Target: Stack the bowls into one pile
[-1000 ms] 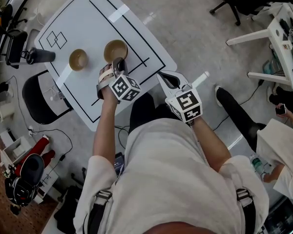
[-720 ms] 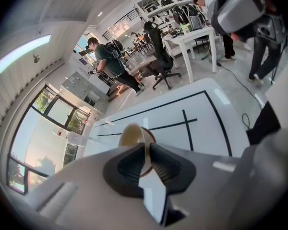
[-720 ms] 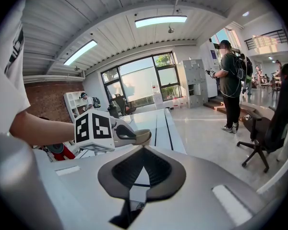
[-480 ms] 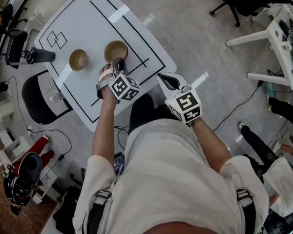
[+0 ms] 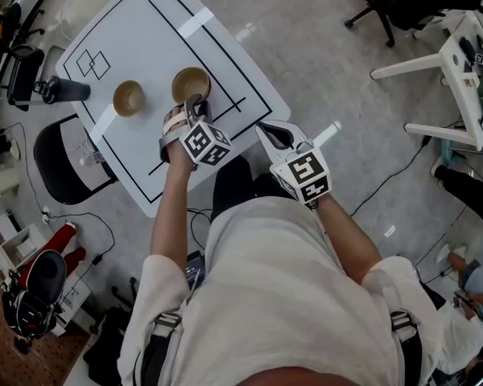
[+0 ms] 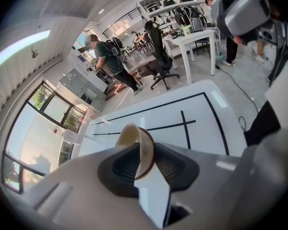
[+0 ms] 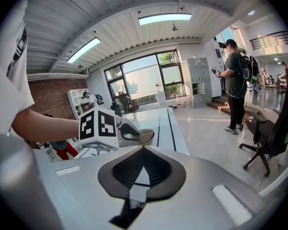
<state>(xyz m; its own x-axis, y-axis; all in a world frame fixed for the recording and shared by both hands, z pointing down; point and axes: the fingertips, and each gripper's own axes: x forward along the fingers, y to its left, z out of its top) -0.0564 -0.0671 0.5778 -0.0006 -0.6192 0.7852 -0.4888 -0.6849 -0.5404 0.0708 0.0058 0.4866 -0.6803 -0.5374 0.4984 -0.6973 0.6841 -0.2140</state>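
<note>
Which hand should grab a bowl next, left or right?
Probably left. The left gripper, jaws just opening, has the rim of the round brown bowl between them; the right gripper is shut, beside the white table.

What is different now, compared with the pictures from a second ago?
The left gripper has just been opening its jaws, with the right bowl's rim between them, seemingly letting it go. A bystander at the right has moved toward the lower corner. The right gripper, the left bowl and the table stayed as they were.
</note>
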